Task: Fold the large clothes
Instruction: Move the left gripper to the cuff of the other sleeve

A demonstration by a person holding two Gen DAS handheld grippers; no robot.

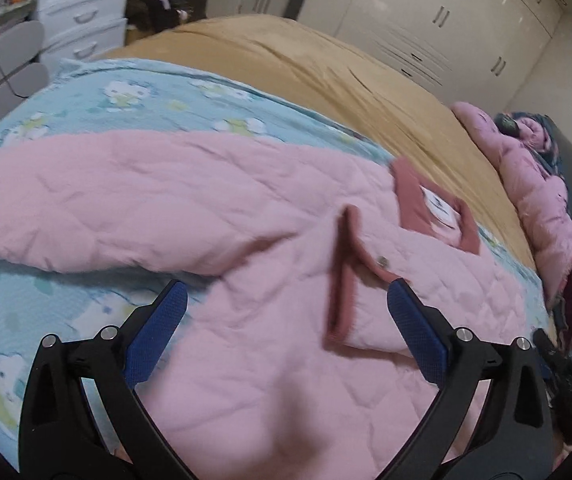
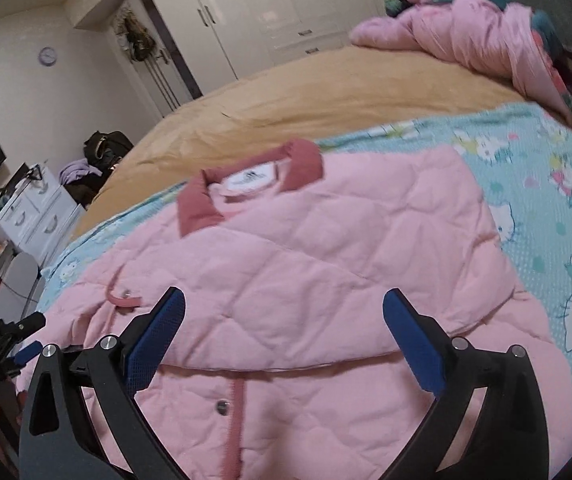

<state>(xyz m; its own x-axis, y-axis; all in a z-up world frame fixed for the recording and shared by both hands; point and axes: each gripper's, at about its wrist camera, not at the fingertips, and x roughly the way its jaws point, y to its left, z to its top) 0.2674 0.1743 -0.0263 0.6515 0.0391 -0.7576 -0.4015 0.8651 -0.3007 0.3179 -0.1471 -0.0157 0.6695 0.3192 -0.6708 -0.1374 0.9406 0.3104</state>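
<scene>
A pink quilted jacket (image 1: 246, 208) with a darker pink collar (image 1: 418, 200) lies spread on a light blue cartoon-print blanket (image 1: 166, 100) on the bed. It also shows in the right wrist view (image 2: 306, 264), collar (image 2: 306, 162) at the far end, one sleeve folded across the front. My left gripper (image 1: 286, 304) is open and empty, just above the jacket by its dark pink front placket (image 1: 342, 276). My right gripper (image 2: 284, 312) is open and empty, over the folded sleeve. The left gripper also shows at the right wrist view's left edge (image 2: 26, 336).
A tan bedspread (image 1: 286, 52) covers the far part of the bed. A pile of pink and dark clothes (image 2: 486, 36) lies at the head of the bed. White wardrobes (image 2: 266, 4) line the wall. A white drawer unit (image 1: 82, 12) and bags (image 1: 166, 0) stand beside the bed.
</scene>
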